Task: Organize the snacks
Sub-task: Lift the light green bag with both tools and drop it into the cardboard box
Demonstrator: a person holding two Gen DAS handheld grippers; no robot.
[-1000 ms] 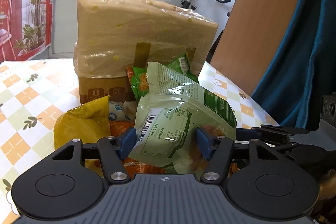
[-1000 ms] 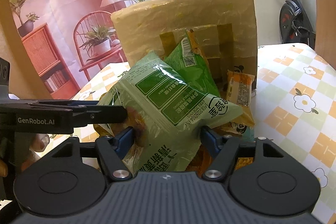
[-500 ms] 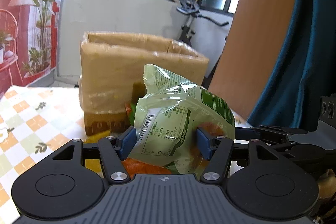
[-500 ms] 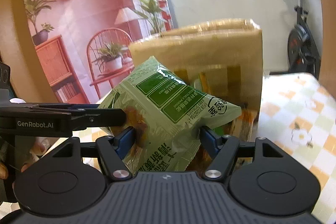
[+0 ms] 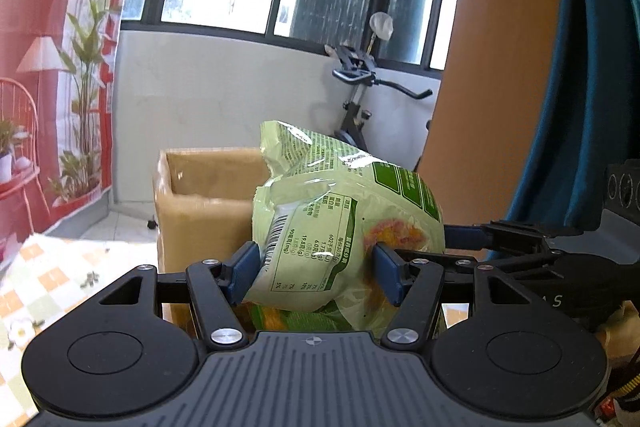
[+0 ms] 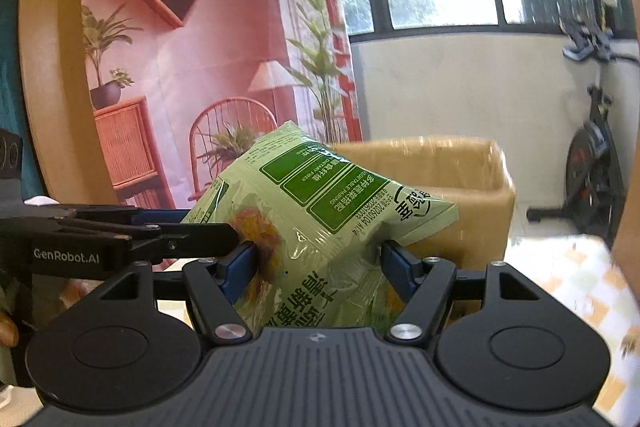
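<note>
Both grippers hold one light green snack bag (image 5: 344, 223), raised in the air. My left gripper (image 5: 316, 269) is shut on its end with the barcode. My right gripper (image 6: 316, 267) is shut on the same green snack bag (image 6: 320, 227) from the other side. The right gripper's fingers (image 5: 500, 235) reach in from the right in the left wrist view; the left gripper's fingers (image 6: 160, 239) reach in from the left in the right wrist view. An open cardboard box (image 5: 204, 203) wrapped in clear film stands behind and below the bag; it also shows in the right wrist view (image 6: 452, 171).
A checked tablecloth with flowers (image 5: 52, 283) covers the table below; it also shows in the right wrist view (image 6: 572, 275). An exercise bike (image 6: 592, 163) stands by the white wall. A wooden panel (image 5: 492, 67) and a teal curtain (image 5: 584, 67) are on the right.
Both grippers have lifted the green bag up from the pile of snacks. The box top now sits at bag height and its open inside shows. The other snacks have dropped out of view.
</note>
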